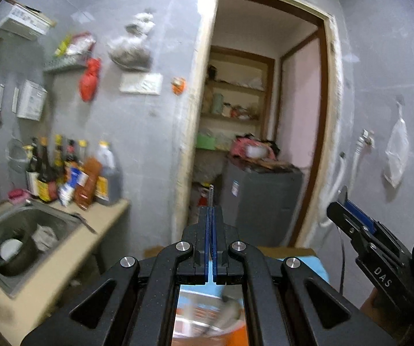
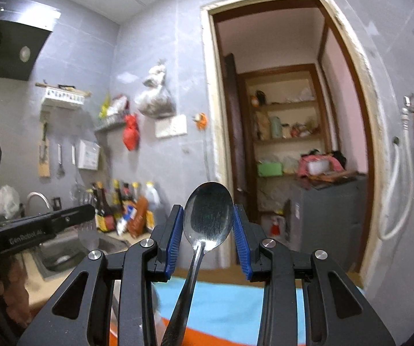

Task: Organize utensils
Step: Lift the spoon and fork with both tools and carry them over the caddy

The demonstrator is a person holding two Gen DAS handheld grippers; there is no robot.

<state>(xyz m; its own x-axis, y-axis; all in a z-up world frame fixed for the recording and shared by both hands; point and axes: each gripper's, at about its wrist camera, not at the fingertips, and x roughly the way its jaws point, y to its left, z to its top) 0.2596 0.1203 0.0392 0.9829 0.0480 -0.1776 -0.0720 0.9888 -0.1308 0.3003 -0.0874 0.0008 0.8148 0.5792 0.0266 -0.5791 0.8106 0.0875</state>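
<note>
My right gripper [image 2: 208,225] is shut on a steel spoon [image 2: 207,222], gripping the bowl between its blue pads, bowl up and handle running down toward the camera. My left gripper [image 1: 210,216] is shut on a thin metal utensil [image 1: 211,194], seen edge-on, sticking up above the fingertips; in the right wrist view it looks like a fork [image 2: 87,235] hanging below that gripper [image 2: 86,212]. Both are held up in the air. The right gripper also shows at the right edge of the left wrist view [image 1: 342,201].
A steel sink [image 1: 19,239] with a pot sits in the beige counter at left, bottles [image 1: 71,170] behind it. An open doorway [image 1: 264,115] leads to shelves and a grey appliance [image 1: 261,201]. A blue and orange surface [image 2: 227,308] lies below.
</note>
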